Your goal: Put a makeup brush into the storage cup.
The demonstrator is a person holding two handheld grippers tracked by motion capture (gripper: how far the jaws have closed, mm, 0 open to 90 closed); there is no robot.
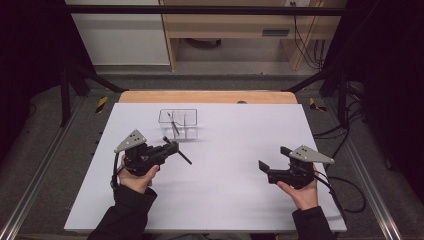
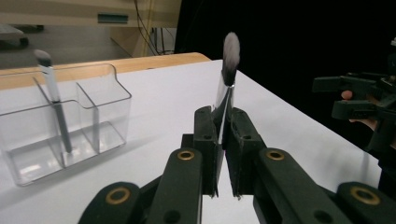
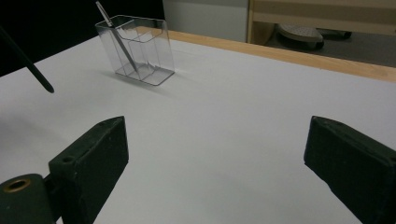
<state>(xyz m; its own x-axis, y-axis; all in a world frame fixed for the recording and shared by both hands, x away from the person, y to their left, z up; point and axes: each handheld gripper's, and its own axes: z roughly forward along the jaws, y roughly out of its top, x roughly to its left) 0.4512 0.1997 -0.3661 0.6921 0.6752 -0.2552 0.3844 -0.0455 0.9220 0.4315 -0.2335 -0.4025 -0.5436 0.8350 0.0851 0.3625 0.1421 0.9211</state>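
My left tool [image 2: 223,140] pinches a makeup brush [image 2: 227,74] over the white worktop [image 1: 225,190]; the clear organizer [image 1: 178,123] stands just ahead of it. My right tool [image 3: 215,154] is spread wide, with wooden shelving [image 1: 230,30] and dark floor beyond the worktop.

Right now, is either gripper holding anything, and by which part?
The left gripper clamps a makeup brush by its shiny ferrule, just below the bristles. The right gripper is open and holds nothing.
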